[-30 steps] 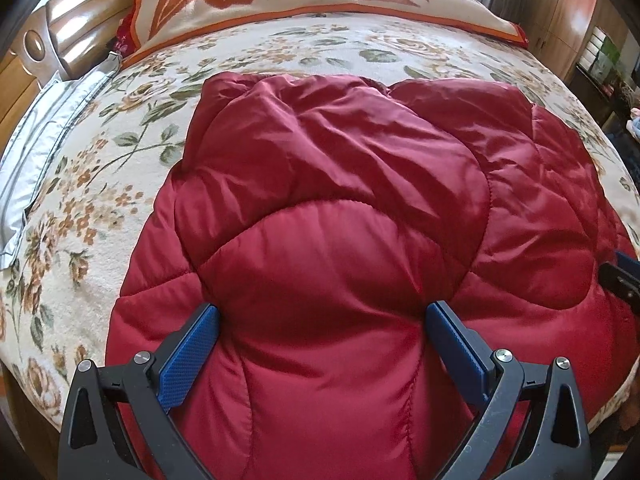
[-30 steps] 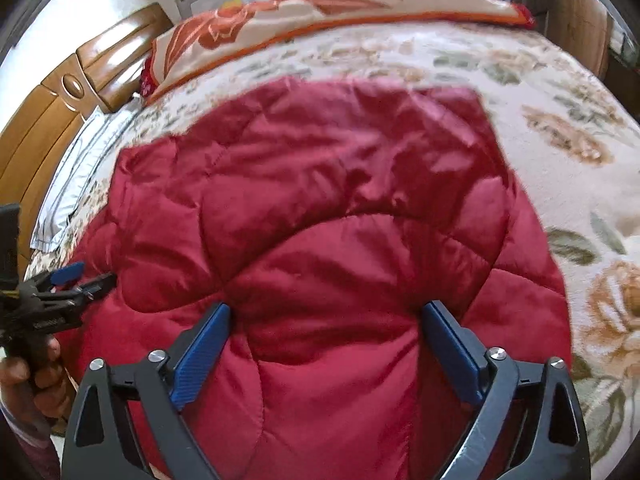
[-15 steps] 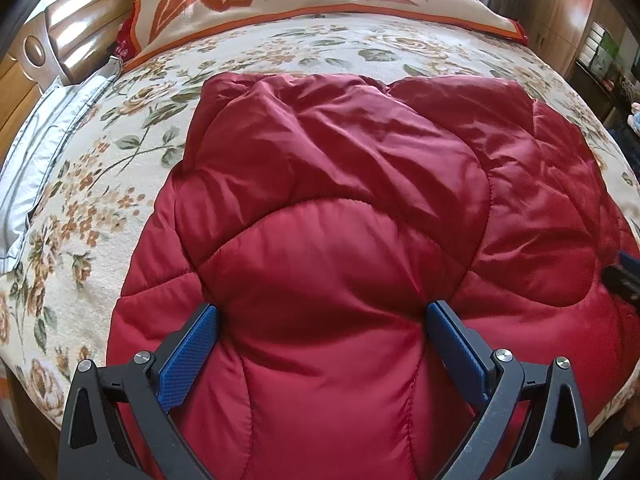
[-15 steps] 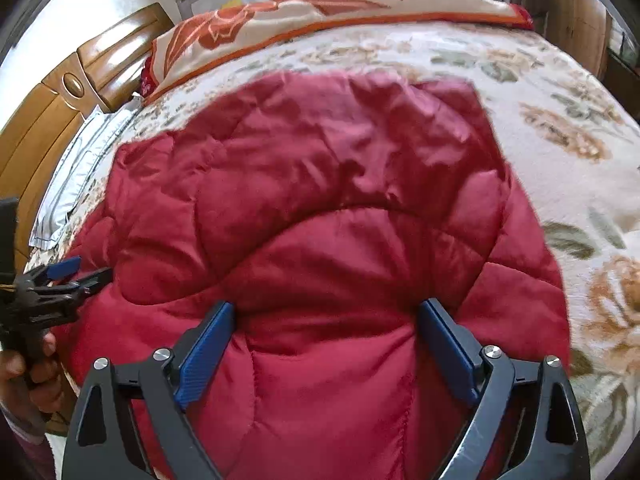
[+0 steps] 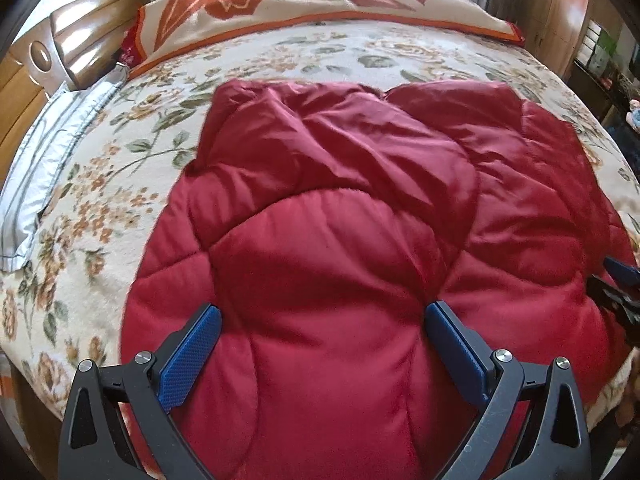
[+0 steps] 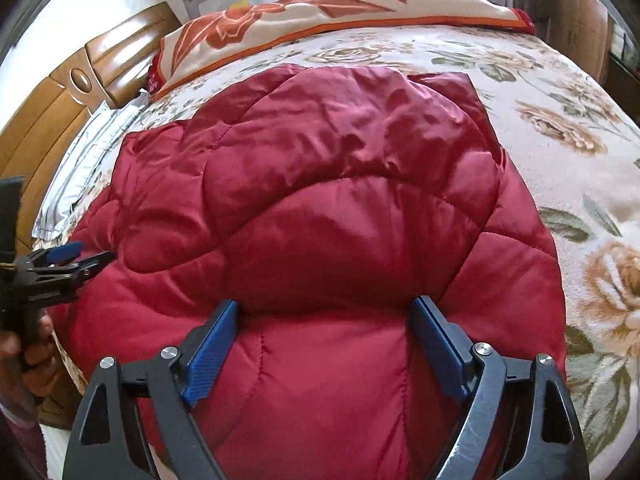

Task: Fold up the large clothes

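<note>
The bed fills both views, covered in a cream spread printed with tan roses and green leaves, stretching away ahead of both claws and out to either side of them. On it lies the red quilted jacket, puffy and creased, directly under and ahead of both claws, its near edge passing below them at the foot of each view. Its far edge shows 2 rounded lobes well ahead of the left claw. Beyond the jacket, far ahead of the claws, a folded blanket with orange flowers and an orange border runs across the bed. To the far left of both claws stands the wooden headboard, with a grey striped pillow just below it.

The left gripper points steeply down, its 2 blue pads spread wide with a broad bulge of the jacket between them; the pad tips sit against the fabric, and there is no clear pinch. The right gripper stands the same way over the jacket's right half, its jaws wide but closing, a mound of red fabric between them, not clamped. From the right wrist the left gripper shows at the far left edge, held in a hand
</note>
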Demonstrator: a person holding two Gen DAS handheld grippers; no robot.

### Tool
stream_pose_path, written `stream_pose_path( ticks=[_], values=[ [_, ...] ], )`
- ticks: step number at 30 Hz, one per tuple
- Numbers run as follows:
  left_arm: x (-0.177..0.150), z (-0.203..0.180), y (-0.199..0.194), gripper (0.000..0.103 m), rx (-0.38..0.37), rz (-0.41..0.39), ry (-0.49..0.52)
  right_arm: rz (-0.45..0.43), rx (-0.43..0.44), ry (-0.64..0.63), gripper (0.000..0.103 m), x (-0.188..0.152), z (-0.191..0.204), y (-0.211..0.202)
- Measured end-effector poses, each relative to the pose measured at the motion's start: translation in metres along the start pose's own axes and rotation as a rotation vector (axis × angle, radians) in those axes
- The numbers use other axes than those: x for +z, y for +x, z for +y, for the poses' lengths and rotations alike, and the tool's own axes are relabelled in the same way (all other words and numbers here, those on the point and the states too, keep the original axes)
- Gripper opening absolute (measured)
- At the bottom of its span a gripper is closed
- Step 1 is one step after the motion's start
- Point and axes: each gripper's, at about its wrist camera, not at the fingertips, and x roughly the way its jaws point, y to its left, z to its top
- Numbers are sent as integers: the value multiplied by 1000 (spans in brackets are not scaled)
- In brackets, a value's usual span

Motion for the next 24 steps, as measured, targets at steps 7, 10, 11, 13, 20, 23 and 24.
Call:
stream_pose_path(
  ticks=[7,10,11,13,20,23,24],
  values=[
    [-27,-5,-13,103,-26,-20,46,-6,-1,3,87,-2,0,0],
    [-24,0,-3,103,-52,4,19,-6,-7,1,87,-2,3,-2],
    [-22,0,-3,103,-49,6,23,-6,-9,2,87,-2,3,-3],
    [-20,-1,-5,103,-37,8,30,-8,-11,8,87,-1,3,-6],
    [-29,-5,-28,102,-17,-18,19,-56,43,40,87,-11,8,-44],
    [-38,-10,-39,102,-1,-34,34,-85,67,12,88,-21,15,-63],
    [-42,-11,-44,102,6,-37,39,-93,75,4,89,-26,17,-70]
  ],
)
